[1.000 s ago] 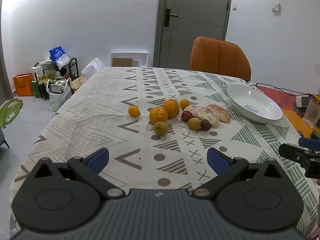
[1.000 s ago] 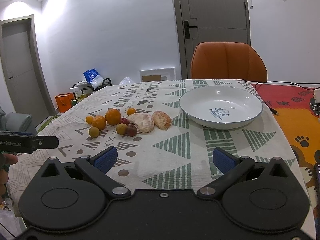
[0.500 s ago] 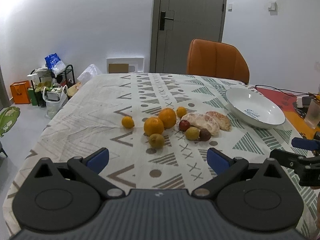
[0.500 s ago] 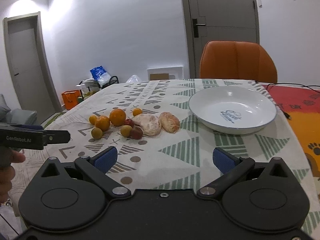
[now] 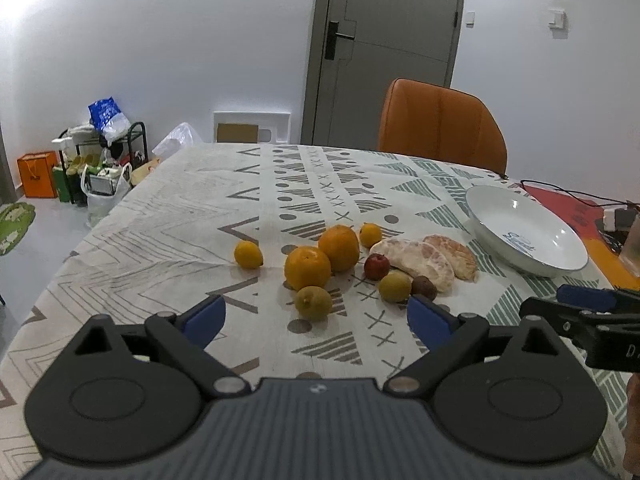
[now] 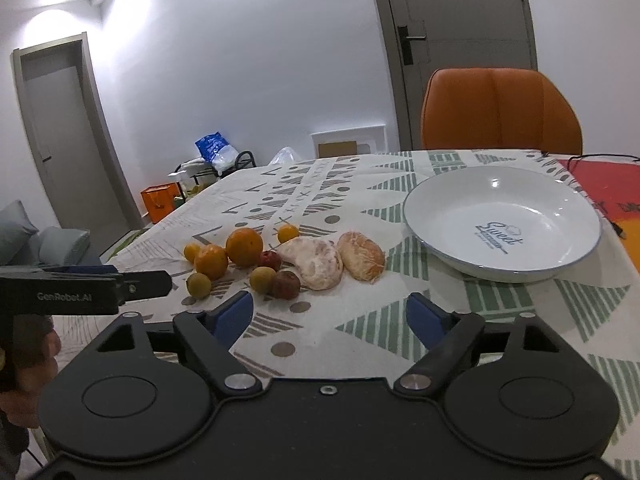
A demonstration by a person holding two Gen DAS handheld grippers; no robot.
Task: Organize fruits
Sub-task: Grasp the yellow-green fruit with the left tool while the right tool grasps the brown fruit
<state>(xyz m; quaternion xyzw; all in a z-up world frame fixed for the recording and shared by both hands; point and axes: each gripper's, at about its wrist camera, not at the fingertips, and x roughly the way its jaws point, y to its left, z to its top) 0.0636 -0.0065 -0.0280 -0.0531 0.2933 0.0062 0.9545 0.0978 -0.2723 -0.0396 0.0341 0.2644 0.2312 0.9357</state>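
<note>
Nothing sorted yet: the white bowl (image 6: 472, 258) stands bare at far right, all fruits (image 5: 307, 266) remain clustered mid-table, while left gripper (image 5: 316, 317) and right gripper (image 6: 330, 316), jaws apart though just narrowing, hold nothing.

An orange chair (image 5: 440, 124) stands at the far edge of the patterned tablecloth (image 5: 180, 208), a grey door (image 5: 384, 48) behind it, and far left an orange bag (image 5: 37, 174) beside a cluttered rack (image 5: 100, 148).
</note>
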